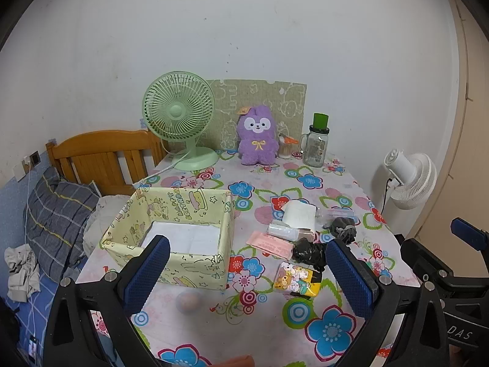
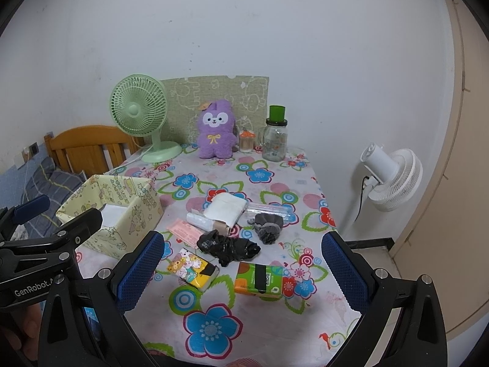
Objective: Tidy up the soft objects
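the left gripper [image 1: 247, 278] is being held wide open with nothing between its blue pads, hovering over the near edge of the flowered table [image 1: 333, 330]; the right gripper [image 2: 241, 272] is likewise being held spread wide and empty, to its right.

just beyond the fingers, a cartoon tissue pack [image 2: 194, 270] is lying with its long axis running from near right to far left, and a green and orange tissue pack [image 2: 259, 279] is lying beside it, its long side running left to right. a crumpled black bag [image 2: 229, 247] is lying just behind them, stretched left to right. farther off, a grey sock bundle [image 2: 267, 224], a pink packet [image 2: 186, 232] and a white folded pad [image 2: 226, 208] are being seen clustered together. the yellow fabric box [image 1: 180, 235] is standing open at the left. a purple plush [image 1: 258, 136] is sitting upright at the far edge, facing the cameras.
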Demonstrator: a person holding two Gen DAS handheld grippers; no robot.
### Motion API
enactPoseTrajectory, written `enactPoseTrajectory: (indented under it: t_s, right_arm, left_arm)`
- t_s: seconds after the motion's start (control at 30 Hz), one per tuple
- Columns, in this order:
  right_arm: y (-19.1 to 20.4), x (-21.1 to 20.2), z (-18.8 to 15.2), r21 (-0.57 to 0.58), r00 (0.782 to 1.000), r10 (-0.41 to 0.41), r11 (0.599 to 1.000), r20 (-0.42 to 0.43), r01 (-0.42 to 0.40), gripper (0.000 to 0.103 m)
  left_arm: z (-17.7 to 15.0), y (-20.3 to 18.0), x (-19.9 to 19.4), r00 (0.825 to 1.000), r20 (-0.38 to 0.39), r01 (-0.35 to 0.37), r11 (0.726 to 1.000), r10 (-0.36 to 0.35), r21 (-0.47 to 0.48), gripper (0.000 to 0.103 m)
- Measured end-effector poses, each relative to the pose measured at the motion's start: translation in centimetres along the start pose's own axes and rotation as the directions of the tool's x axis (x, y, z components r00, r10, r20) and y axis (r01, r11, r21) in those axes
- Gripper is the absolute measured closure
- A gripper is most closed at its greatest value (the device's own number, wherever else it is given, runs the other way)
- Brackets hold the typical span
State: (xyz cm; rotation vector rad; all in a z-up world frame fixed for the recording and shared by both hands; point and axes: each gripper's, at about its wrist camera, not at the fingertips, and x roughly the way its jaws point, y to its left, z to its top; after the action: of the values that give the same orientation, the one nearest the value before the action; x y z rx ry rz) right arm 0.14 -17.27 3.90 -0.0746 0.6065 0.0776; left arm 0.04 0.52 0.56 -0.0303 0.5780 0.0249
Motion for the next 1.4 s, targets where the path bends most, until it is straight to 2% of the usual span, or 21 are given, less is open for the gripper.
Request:
enactPoseTrajectory:
  t_s: [1.4]
  right_arm:
    - [-0.85,0.23,-0.33,0.004,1.000,-0.005,1.000,-0.022,0.005,0.000]
  left_arm:
    - [-0.30,-0.47,0.04,1.000,-0.008,0.007,1.000,-0.007,0.001,0.000]
